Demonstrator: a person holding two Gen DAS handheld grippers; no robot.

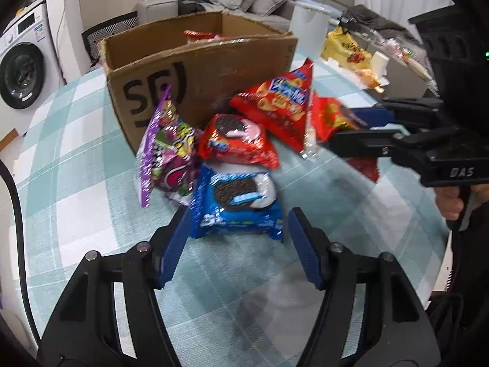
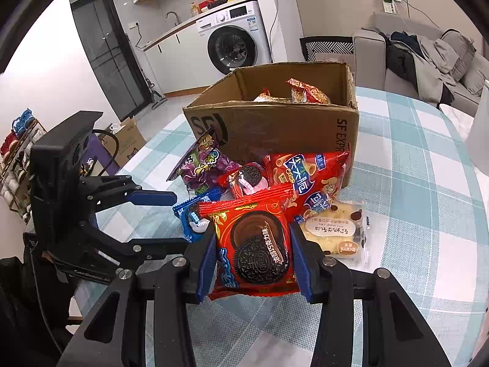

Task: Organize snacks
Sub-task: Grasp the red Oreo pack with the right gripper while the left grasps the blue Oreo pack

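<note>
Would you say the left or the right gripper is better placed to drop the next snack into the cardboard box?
Right: the right gripper already clamps the red Oreo pack, while the left gripper holds nothing.

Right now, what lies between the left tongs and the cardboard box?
In the left wrist view: a blue Oreo pack, then a red Oreo pack, before the cardboard box.

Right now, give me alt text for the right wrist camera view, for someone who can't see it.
The right gripper is shut on a red Oreo packet, held above a checked tablecloth. Behind it, more snack packets are piled against an open cardboard box, and the left gripper reaches in from the left beside a blue Oreo packet.
</note>
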